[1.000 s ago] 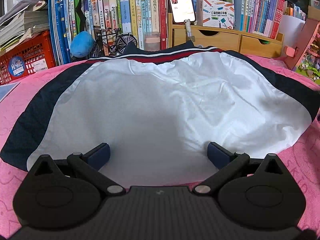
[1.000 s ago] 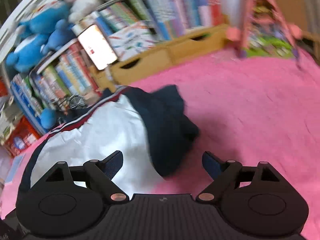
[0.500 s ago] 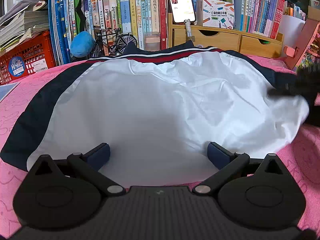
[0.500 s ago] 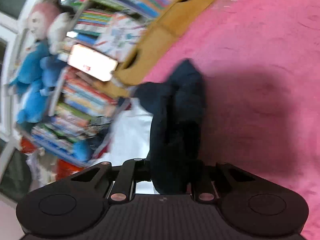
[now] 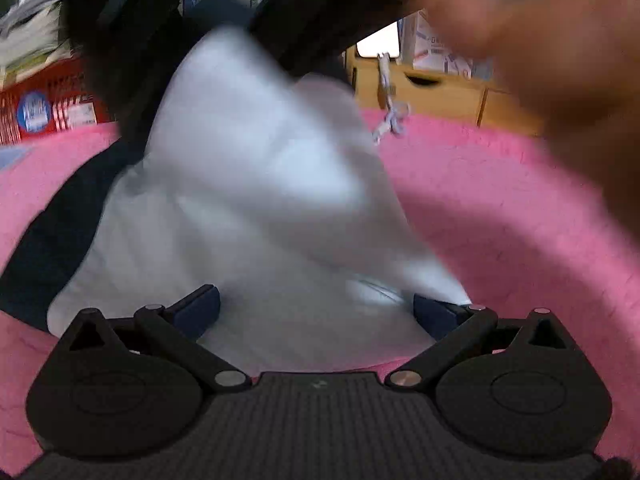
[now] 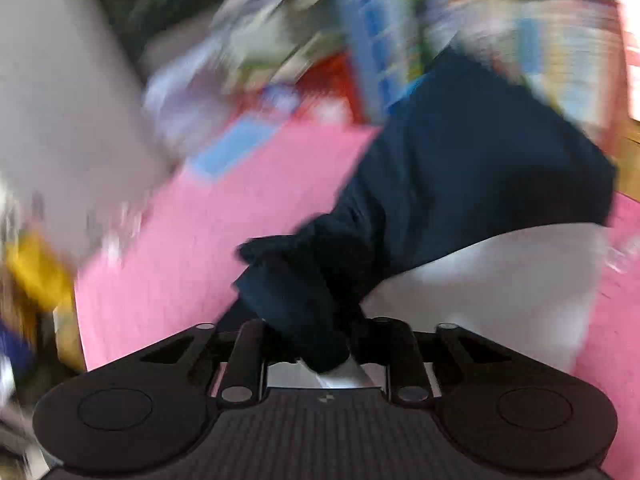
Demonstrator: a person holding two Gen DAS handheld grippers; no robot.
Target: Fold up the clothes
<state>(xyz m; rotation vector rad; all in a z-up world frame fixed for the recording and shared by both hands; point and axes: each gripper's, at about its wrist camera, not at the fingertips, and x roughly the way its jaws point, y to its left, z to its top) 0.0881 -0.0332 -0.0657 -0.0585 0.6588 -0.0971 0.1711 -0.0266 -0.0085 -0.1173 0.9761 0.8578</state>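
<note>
A white top with navy sleeves [image 5: 260,200] lies on the pink cover [image 5: 500,220]. Its right half is lifted and blurred in the left wrist view. My left gripper [image 5: 316,308] stands open low over the white hem, one pad on each side and nothing pinched. In the right wrist view my right gripper [image 6: 316,336] has the bunched navy sleeve [image 6: 460,180] between its jaws, which are opening slightly but still press on the cloth. The white body [image 6: 500,280] trails to the right of it. A blurred hand [image 5: 552,48] crosses the top right of the left wrist view.
Behind the cover are a red basket [image 5: 52,108], wooden drawers [image 5: 440,88] and a lit phone on a stand [image 5: 380,44]. Blurred books [image 6: 540,48] line the back. Bare pink cover [image 6: 200,232] shows left of the sleeve.
My right gripper went from open to shut on the navy sleeve and swept it across over the white body, lifting that side off the cover. My left gripper stayed open in place.
</note>
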